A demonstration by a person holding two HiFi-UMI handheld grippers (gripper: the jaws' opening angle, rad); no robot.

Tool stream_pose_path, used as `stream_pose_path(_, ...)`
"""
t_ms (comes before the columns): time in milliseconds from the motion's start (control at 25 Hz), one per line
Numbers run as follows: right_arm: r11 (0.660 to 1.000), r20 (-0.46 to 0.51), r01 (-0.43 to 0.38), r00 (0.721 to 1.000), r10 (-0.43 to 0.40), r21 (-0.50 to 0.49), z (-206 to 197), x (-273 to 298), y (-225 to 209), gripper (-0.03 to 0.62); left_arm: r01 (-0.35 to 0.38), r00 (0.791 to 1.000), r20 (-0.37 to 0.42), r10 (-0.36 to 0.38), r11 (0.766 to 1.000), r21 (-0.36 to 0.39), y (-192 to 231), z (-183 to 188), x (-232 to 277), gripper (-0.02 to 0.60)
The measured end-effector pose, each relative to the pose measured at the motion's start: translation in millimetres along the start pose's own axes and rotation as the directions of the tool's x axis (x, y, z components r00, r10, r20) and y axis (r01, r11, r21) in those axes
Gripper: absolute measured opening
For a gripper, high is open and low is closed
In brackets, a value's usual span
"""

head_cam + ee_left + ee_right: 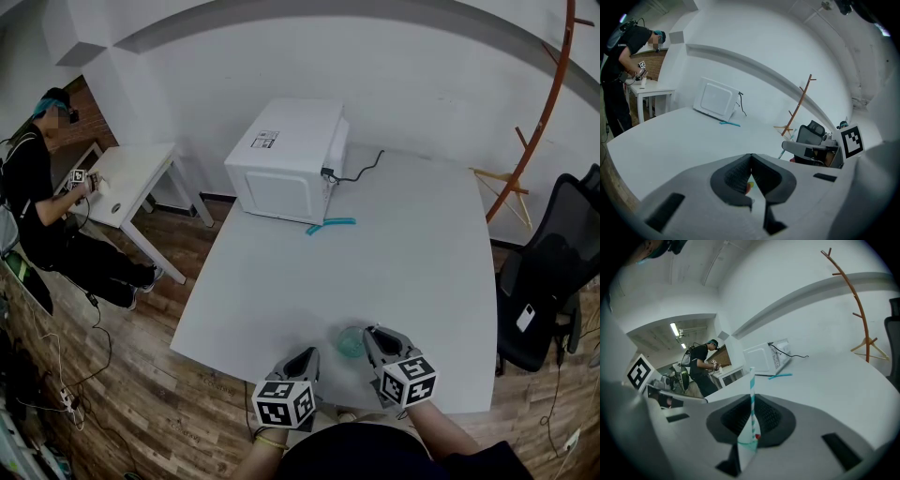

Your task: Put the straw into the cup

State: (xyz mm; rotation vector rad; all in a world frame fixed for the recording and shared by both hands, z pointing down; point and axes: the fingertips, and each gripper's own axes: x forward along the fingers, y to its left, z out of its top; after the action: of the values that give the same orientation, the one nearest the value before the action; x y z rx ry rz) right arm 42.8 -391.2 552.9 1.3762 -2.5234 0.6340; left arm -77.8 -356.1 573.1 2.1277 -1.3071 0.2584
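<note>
Straw (751,380), teal-and-white striped, is pinched in the right gripper (752,404). Jaws are pressed tight on it, and it sticks up past the jaw tips w/ a bit of white paper round its lower end. The head view is too small to pick the straw out, so whether it reaches the cup can't be told.

Cup (351,342), see-through teal, sits upright on the white table (394,253) near the front edge. It's just beside the right gripper's tip on its left, btwn the two grippers.

Left gripper (751,157) hangs over the table's front edge, a little left of the cup and apart from it. Its jaws are pressed together w/ nothing clearly held; a small coloured speck shows behind the pads but can't be made out.

Further out, two loose teal straws (330,225) lie on the table just in front of the white microwave (286,159) at the far-left corner. A black cable (361,169) trails from the microwave across the tabletop.

Beyond the table on the right are a black office chair (553,272) and an orange coat stand (544,112). On the left, another person (37,187) in dark clothes sits at a small white table (131,173), on a wood floor.
</note>
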Motion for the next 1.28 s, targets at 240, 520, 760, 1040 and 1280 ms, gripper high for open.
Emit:
stream_pose_path(240,1.0,-0.027,0.002,1.0,-0.002,-0.003,-9,3,-1,0.04,-0.006,1.0,-0.001,0.006,1.0,-0.002,1,-1,0,0.018)
stream_pose_path(520,1.0,-0.038,0.0,0.999,0.001,0.001,-14,6,-3,0.04,-0.014,1.0,-0.001,0.014,1.0,-0.006,1,-2,0,0.018)
stream_pose_path(760,1.0,-0.039,-0.003,0.999,0.003,-0.001,-14,6,-4,0.04,-0.013,1.0,0.001,0.013,1.0,-0.003,-2,-1,1,0.018)
stream_pose_path(1040,0.999,-0.041,-0.04,0.998,0.04,0.007,-10,4,1,0.043,-0.017,1.0,-0.001,0.017,1.0,-0.005,-7,-5,0,0.018)
stream_pose_path(1280,0.999,-0.047,-0.04,0.998,0.041,0.011,-9,3,0,0.141,-0.024,1.0,0.005,0.024,1.0,-0.011,-8,-9,-3,0.018)
